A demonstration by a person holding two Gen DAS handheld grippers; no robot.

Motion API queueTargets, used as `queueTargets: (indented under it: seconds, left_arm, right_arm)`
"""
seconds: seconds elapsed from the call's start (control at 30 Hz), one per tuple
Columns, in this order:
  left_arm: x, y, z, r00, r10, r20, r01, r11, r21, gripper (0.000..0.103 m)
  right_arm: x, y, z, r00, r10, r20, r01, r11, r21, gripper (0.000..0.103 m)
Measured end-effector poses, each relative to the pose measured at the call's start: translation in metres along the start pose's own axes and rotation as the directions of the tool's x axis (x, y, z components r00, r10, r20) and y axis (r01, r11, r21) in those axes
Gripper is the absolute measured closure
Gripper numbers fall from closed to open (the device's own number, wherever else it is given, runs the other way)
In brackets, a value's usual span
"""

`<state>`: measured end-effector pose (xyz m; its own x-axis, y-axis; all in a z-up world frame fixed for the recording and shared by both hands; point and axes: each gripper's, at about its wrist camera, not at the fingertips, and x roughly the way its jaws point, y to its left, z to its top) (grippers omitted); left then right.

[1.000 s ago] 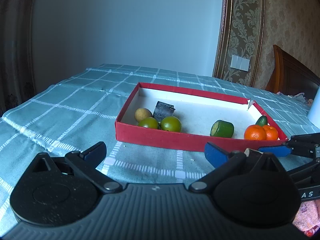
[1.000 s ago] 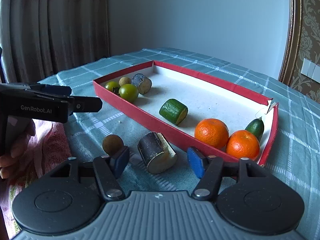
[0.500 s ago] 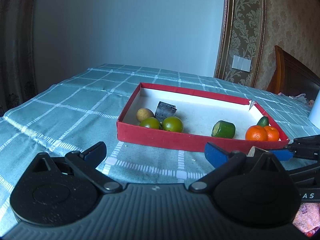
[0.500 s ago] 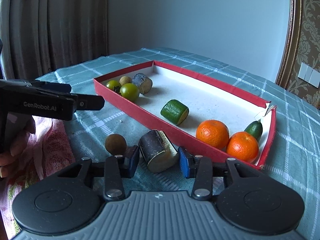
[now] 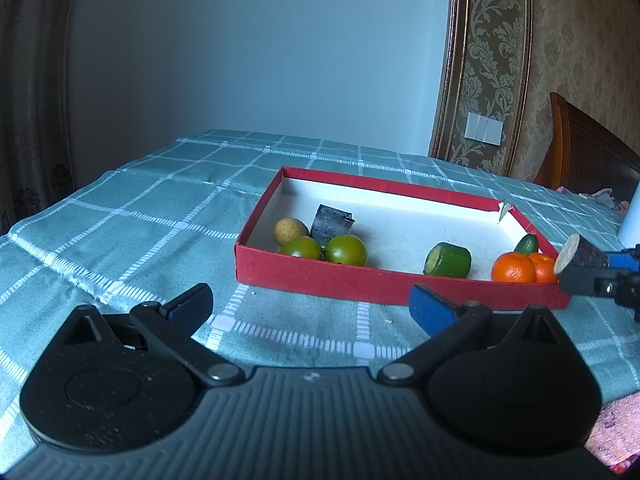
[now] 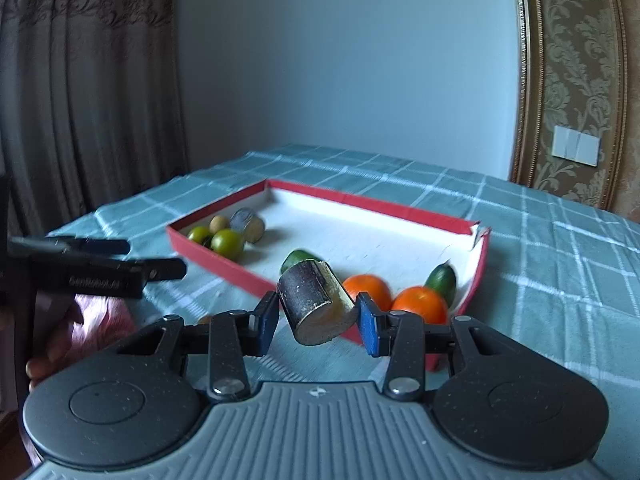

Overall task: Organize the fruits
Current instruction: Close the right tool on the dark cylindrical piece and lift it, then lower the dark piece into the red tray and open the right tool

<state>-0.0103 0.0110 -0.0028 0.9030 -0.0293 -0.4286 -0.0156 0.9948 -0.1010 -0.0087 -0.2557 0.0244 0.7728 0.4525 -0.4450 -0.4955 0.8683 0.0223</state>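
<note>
A red tray (image 5: 320, 276) with a white floor holds a yellowish ball (image 5: 290, 230), a dark cane piece (image 5: 332, 222), two green fruits (image 5: 345, 250), a cucumber chunk (image 5: 448, 260), two oranges (image 5: 514, 267) and a small cucumber (image 5: 527, 245). My right gripper (image 6: 319, 324) is shut on a second dark cane piece (image 6: 312, 300), held tilted in the air before the tray's near wall (image 6: 208, 252). In the left wrist view that piece (image 5: 580, 256) hangs at the right edge. My left gripper (image 5: 308, 302) stands open over the cloth, nothing between its fingers.
A teal checked cloth (image 5: 140, 220) covers the table. A brown round fruit (image 6: 205, 319) lies on it, mostly hidden behind my right gripper's finger. A person's hand (image 6: 52, 344) holds the left gripper (image 6: 120, 264). A white object (image 5: 630, 220) stands far right.
My right gripper closed on the dark cane piece lying on the cloth, then lifted it up and toward the tray. The left gripper stayed where it was.
</note>
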Motion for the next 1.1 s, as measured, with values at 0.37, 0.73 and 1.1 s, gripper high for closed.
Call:
queueTargets:
  seconds: [0.37,0.73,1.1]
  left_arm:
    - [-0.001,0.000,0.001,1.000,-0.009,0.002,0.009,1.000,0.002,0.000]
    - [0.001,0.001,0.001,1.000,-0.020,-0.002,0.020,1.000,0.001,0.000]
    - [0.000,0.000,0.001,1.000,-0.014,0.000,0.014,1.000,-0.001,0.000]
  right_arm:
    - [0.024,-0.057,0.036,0.988,-0.151,0.044,0.142,0.977,0.157,0.062]
    - [0.083,-0.060,0.030,0.983,-0.175,-0.051,0.180,0.974,0.136,0.061]
    - [0.056,-0.054,0.020,0.978,-0.208,-0.019,0.208,0.970,0.129,0.053]
